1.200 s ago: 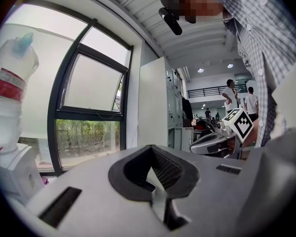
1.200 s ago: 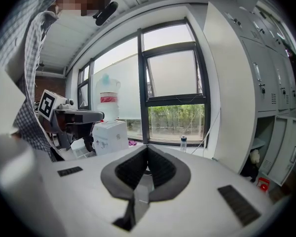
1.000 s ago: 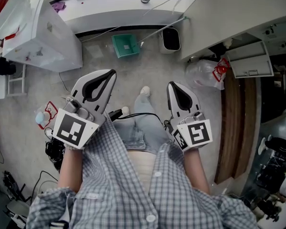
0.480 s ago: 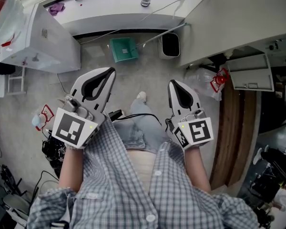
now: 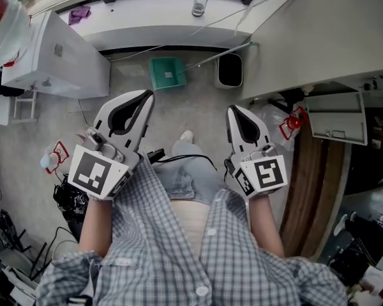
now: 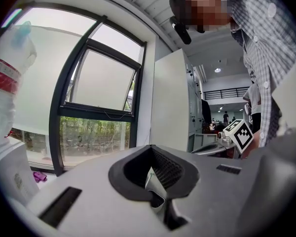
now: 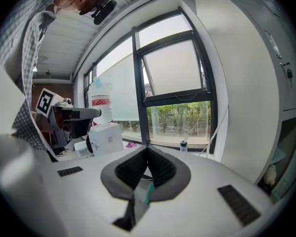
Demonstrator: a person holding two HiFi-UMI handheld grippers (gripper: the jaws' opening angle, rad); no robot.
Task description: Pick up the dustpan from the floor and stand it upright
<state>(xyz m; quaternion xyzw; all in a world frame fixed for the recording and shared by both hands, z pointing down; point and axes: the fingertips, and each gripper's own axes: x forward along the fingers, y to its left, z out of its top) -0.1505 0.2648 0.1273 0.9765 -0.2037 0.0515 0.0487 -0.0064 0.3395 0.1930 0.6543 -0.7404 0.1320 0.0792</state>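
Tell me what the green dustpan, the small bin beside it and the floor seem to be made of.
The flat teal-green dustpan: likely moulded plastic, by its even colour and thin raised edges. The small white-rimmed bin with a dark inside: probably plastic, by its smooth rounded rim; too small to be sure. The mottled grey floor: concrete or stone-look tile, speckled and matt.

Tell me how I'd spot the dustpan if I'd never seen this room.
Find the long white window ledge at the top of the head view. On the grey floor just below it lies the dustpan, left of a small white bin. It is the only flat, teal-green thing there.
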